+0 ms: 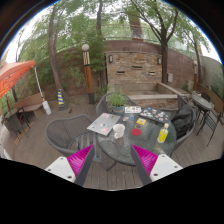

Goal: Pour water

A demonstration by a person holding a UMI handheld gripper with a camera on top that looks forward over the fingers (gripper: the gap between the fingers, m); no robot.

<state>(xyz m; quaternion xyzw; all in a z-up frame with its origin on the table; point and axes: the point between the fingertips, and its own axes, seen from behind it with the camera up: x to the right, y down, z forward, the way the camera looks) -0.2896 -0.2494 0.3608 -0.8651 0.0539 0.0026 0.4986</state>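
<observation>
My gripper (113, 160) stands open, its two magenta pads (80, 158) wide apart with only the wooden deck and the table's near rim showing between them. Well beyond the fingers stands a round glass patio table (103, 147). On it I see a white cup (119, 130) near the middle, a yellow container (163, 135) toward the right rim, a red item (137, 131), and a flat sheet of paper or magazine (103, 123). Nothing is held.
Metal mesh chairs (68, 131) stand around the table, another at the right (184, 120). A potted plant (117, 101) sits behind it. A red umbrella (14, 75) covers a wooden table at the left. A stone fireplace wall (133, 68) and trees lie beyond.
</observation>
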